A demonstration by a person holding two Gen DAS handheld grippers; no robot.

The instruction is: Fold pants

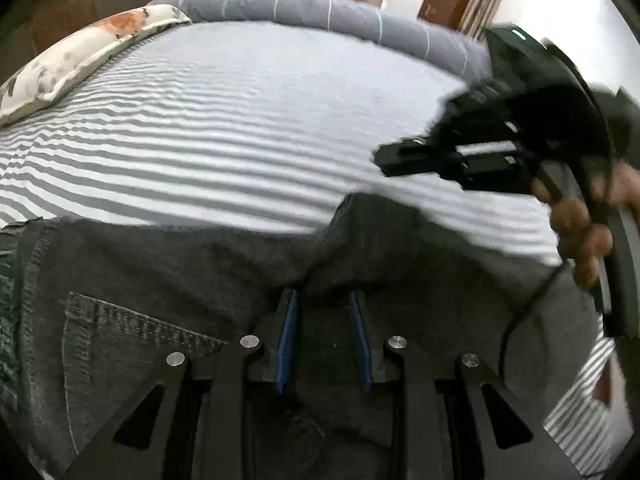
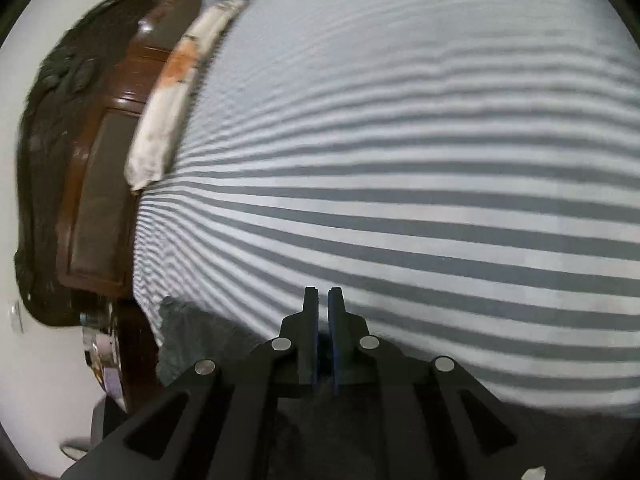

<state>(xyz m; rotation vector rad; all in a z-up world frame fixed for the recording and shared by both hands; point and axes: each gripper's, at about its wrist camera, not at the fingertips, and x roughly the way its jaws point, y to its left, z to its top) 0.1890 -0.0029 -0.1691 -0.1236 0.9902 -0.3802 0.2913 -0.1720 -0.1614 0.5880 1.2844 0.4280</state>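
Dark grey denim pants (image 1: 168, 280) lie on the striped bed, back pocket (image 1: 120, 328) at the left. My left gripper (image 1: 324, 300) is open, its blue-padded fingers spread over the pants' upper edge, fabric between them. In the left wrist view my right gripper (image 1: 400, 156) hovers blurred above the bed at the right, held by a hand. In the right wrist view my right gripper (image 2: 323, 294) has its jaws nearly together with nothing visible between the tips. A bit of grey pants fabric (image 2: 188, 332) shows below left of it.
The grey-and-white striped bedsheet (image 1: 240, 120) covers the bed. A floral pillow (image 1: 80, 56) lies at the far left and a grey rolled blanket (image 1: 320, 4) along the far edge. A brown wooden headboard (image 2: 100, 160) stands left in the right wrist view.
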